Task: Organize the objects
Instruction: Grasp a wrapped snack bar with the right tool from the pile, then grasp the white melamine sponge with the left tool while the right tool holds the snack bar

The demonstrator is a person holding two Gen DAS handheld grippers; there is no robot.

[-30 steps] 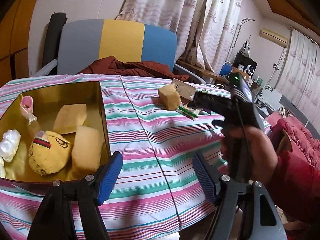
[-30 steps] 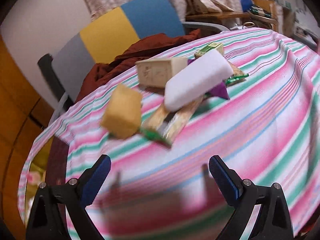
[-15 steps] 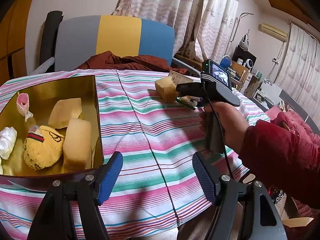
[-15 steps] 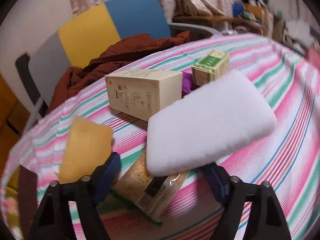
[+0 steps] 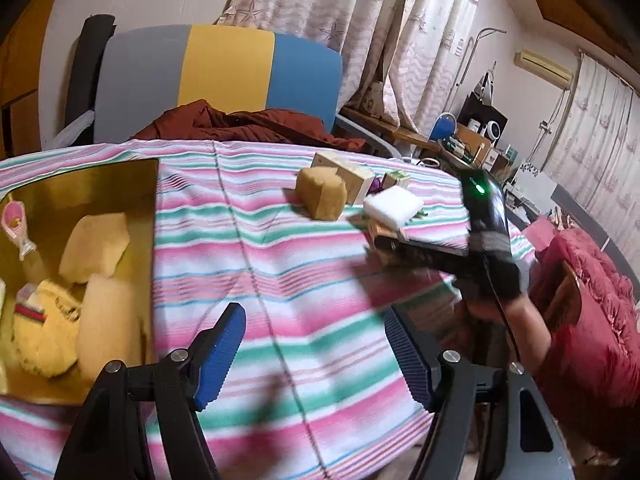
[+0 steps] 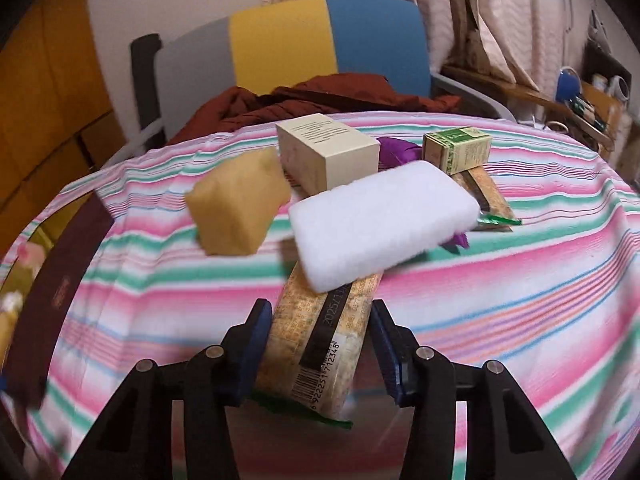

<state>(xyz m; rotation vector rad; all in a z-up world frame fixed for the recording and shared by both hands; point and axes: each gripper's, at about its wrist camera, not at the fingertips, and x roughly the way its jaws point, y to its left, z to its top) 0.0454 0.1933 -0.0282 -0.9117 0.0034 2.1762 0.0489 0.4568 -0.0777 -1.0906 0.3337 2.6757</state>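
- The right gripper (image 6: 318,346) is pinching the near end of a flat, crinkly snack packet (image 6: 320,340).
- A soft white sponge (image 6: 384,224) is lying on the packet's far end; the lift is calling for care.
- The left gripper (image 5: 316,352) is hovering spread beside the gold tin (image 5: 148,248).

Home living room, patterned curtains (image 5: 360,20), wall air conditioner (image 5: 542,67), striped tablecloth (image 5: 280,264), tricolour chair (image 5: 224,76), cluttered side desk (image 5: 472,140)
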